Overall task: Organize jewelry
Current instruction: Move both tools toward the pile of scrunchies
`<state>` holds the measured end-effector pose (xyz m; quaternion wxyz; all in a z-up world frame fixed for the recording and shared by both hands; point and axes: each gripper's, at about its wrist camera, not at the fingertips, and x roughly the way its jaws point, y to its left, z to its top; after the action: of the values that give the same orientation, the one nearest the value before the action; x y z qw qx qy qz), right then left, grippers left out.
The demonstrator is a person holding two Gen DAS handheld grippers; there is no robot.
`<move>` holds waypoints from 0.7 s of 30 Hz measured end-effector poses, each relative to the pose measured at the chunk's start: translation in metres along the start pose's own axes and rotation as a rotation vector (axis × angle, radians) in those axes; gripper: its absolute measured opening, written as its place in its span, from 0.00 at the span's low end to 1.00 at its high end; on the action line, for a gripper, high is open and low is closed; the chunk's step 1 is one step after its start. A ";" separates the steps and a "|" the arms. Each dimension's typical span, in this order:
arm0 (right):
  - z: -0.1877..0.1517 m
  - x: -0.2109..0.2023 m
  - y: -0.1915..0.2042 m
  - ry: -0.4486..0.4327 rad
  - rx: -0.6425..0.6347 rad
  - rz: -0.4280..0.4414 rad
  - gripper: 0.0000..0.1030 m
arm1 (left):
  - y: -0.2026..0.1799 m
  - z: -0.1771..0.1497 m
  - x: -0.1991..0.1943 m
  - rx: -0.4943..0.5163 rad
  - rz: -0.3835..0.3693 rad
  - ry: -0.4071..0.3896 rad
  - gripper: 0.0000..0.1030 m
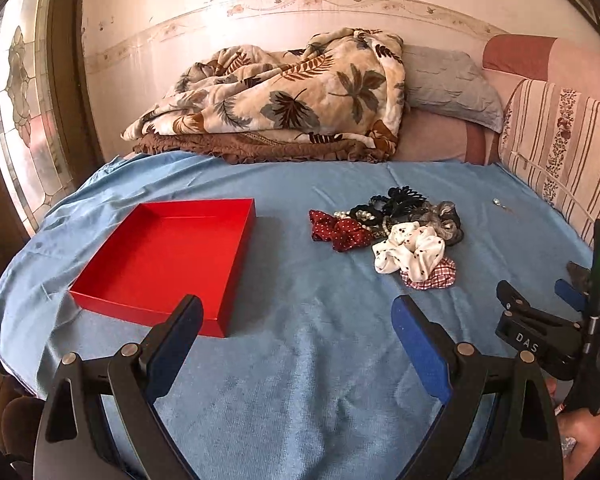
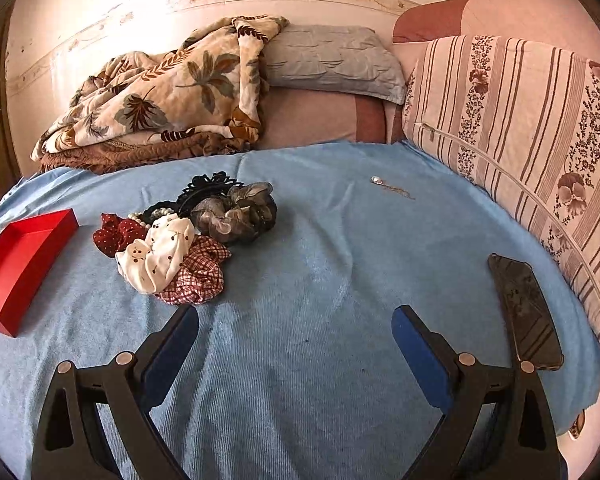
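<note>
An empty red box (image 1: 168, 256) lies on the blue bedspread, left of a heap of hair things and jewelry: a red dotted scrunchie (image 1: 340, 234), a white dotted scrunchie (image 1: 410, 252), a checked scrunchie (image 2: 198, 272), a grey scrunchie (image 2: 236, 210), a pearl string (image 1: 364, 216) and a black claw clip (image 2: 210, 186). A small pendant on a chain (image 2: 384, 185) lies apart to the right. My left gripper (image 1: 296, 316) hangs open above the bedspread, near the box's front corner. My right gripper (image 2: 294, 326) is open too, just short of the heap.
A dark phone (image 2: 526, 312) lies on the bedspread at the right, beside a striped floral cushion (image 2: 520, 128). A leaf-print blanket (image 1: 284, 92) and a grey pillow (image 2: 332, 60) are piled against the far wall. A stained-glass window (image 1: 16, 120) is at the left.
</note>
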<state>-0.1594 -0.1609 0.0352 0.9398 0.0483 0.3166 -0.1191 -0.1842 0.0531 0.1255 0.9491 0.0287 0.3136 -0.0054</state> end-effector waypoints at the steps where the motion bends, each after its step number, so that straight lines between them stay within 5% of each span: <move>1: -0.001 0.000 0.001 -0.001 -0.005 0.000 0.96 | 0.001 -0.001 0.003 -0.006 0.000 0.009 0.92; 21: -0.002 0.009 0.013 0.013 -0.060 -0.016 0.96 | 0.009 -0.013 0.035 -0.036 -0.027 0.107 0.92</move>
<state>-0.1504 -0.1493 0.0279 0.9378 0.0185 0.3263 -0.1169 -0.1634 0.0631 0.0952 0.9311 0.0078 0.3644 -0.0113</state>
